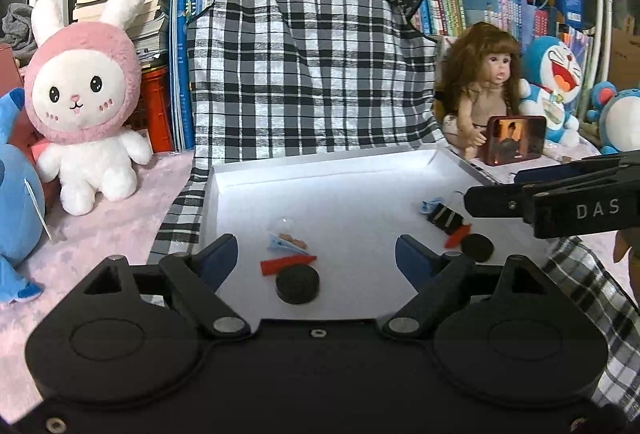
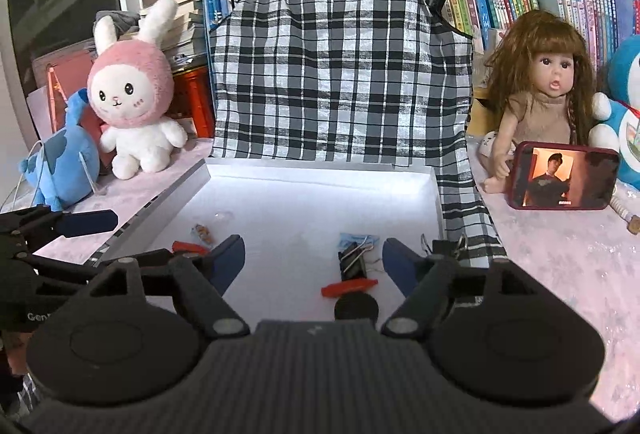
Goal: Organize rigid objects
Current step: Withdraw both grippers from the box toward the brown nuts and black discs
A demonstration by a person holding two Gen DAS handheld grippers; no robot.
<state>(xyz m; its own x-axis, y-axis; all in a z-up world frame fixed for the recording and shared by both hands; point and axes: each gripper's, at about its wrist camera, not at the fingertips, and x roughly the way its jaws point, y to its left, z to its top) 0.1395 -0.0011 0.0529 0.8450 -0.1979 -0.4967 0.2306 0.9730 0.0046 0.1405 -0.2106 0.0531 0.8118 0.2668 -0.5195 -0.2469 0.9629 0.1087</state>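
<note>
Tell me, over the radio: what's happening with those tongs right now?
Left tongs open, empty. Right tongs open, empty. Two black discs, red pieces and a binder clip lie loose in the white tray. Nothing blocking.

A pink fuzzy surface [image 2: 560, 266] carries a checked cloth [image 2: 464, 218] under a white tray [image 2: 436, 194].

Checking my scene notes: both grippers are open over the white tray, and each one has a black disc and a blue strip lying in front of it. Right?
Nearly. The strips are red, not blue, as the left wrist view shows. The left gripper and right gripper are open over the white tray, each with a black disc before it.
</note>
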